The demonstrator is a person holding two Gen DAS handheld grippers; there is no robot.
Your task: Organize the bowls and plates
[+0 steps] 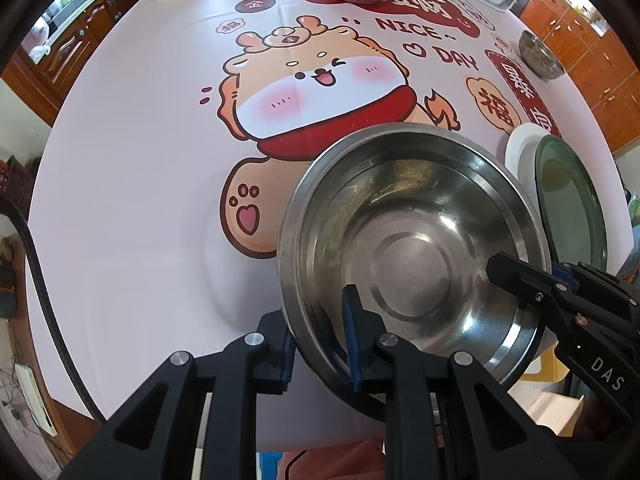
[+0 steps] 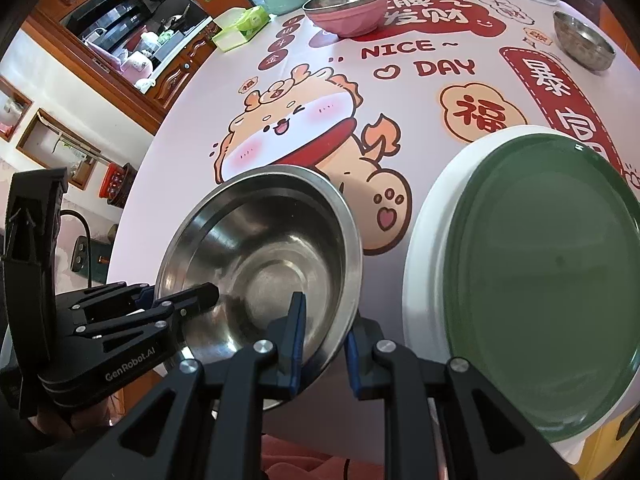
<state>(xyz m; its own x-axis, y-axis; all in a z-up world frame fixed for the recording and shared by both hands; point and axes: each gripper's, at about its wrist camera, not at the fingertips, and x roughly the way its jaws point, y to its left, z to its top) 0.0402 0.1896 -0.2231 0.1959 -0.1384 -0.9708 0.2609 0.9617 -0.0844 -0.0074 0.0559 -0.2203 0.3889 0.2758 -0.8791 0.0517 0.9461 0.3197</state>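
Both tools are clenched on the same large round stainless-steel bowl (image 1: 412, 236), which sits at the near edge of the desk (image 1: 132, 168) covered with a pale pink cartoon-printed cloth. The left tool (image 1: 320, 344) pinches the near rim, one blue-padded finger inside the bowl and one outside. The right tool (image 2: 322, 344) pinches the rim on the other side in the same way. In both views the bowl looks tilted, its near rim lower, and part of it seems to hang past the desk edge; whether its base touches the cloth I cannot tell.

The main risk, as I judge it, is slippage: each grip is a thin pinch on smooth polished metal, so if the two hands pull apart or rise unevenly the rim could slide out of one pair of pads and the bowl swing or drop off the edge. A sideways swing toward the right could knock it against the plates just beside it. Twisting one hand against the other could also lever the rim free.

Counted: two plates, a dark green round plate (image 2: 552, 280) resting on a white round plate (image 2: 428, 232). Three bowls: the held one, a pink bowl with a steel lining (image 2: 346, 10) at the far side, and a small steel bowl (image 2: 584, 40) at the far right.
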